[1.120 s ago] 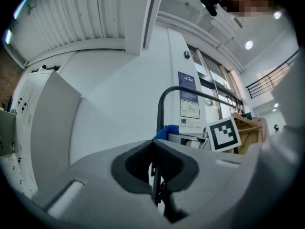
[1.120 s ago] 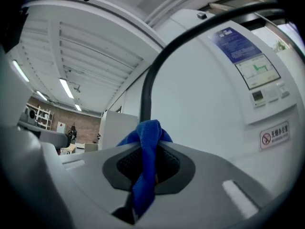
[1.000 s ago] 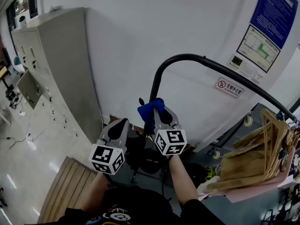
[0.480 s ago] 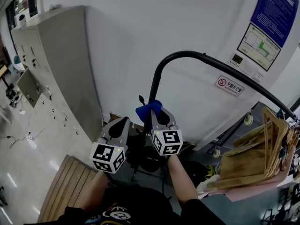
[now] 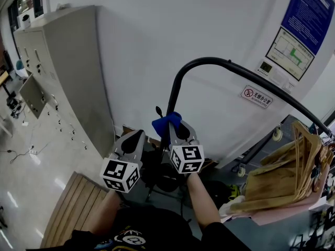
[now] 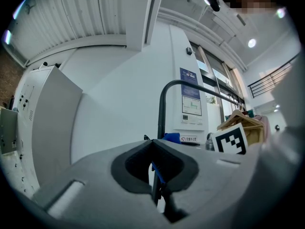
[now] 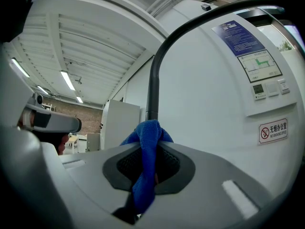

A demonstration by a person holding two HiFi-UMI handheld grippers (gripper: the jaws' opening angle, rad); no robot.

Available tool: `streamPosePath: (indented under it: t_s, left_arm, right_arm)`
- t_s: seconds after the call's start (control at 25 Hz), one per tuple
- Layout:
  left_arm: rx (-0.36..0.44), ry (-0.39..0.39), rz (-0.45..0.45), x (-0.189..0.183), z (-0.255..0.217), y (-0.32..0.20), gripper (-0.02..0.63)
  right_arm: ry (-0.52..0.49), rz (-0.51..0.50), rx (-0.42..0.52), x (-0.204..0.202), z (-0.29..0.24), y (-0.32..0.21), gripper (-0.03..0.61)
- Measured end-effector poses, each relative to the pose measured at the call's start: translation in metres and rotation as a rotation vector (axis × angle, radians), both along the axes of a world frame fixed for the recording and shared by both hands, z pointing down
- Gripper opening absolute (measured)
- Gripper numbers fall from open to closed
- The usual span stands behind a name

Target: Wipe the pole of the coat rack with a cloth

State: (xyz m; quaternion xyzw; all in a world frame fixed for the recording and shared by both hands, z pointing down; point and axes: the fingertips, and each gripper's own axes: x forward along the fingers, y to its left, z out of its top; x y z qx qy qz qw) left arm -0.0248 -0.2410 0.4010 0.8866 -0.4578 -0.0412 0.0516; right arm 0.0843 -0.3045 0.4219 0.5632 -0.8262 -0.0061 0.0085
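The coat rack's black pole [image 5: 174,90] rises in front of me and bends to the right at its top. My right gripper [image 5: 175,125] is shut on a blue cloth [image 5: 166,123] that is pressed against the pole's upright part. In the right gripper view the cloth [image 7: 145,171] hangs bunched between the jaws, with the pole [image 7: 153,89] just behind it. My left gripper [image 5: 137,136] is a little lower and left of the pole, shut and empty. In the left gripper view the pole [image 6: 161,113] and the cloth [image 6: 171,137] lie beyond its tips [image 6: 152,141].
A grey metal cabinet [image 5: 68,61] stands against the white wall at left. Wooden hangers [image 5: 293,166] hang from the rack's rail at right. A slatted wooden board [image 5: 70,208] lies on the floor at lower left. Posters [image 5: 301,20] and a sign [image 5: 256,96] are on the wall.
My right gripper has slid the blue cloth slightly down the pole. The left gripper has barely moved.
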Motion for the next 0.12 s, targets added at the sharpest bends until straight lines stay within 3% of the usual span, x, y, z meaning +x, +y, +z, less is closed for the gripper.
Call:
streamPosePath:
  t_s: [0.12]
  left_arm:
    - [0.000, 0.002, 0.000, 0.0008, -0.0009, 0.0007, 0.005]
  right_arm:
    - [-0.001, -0.003, 0.000, -0.0004, -0.0012, 0.0004, 0.037]
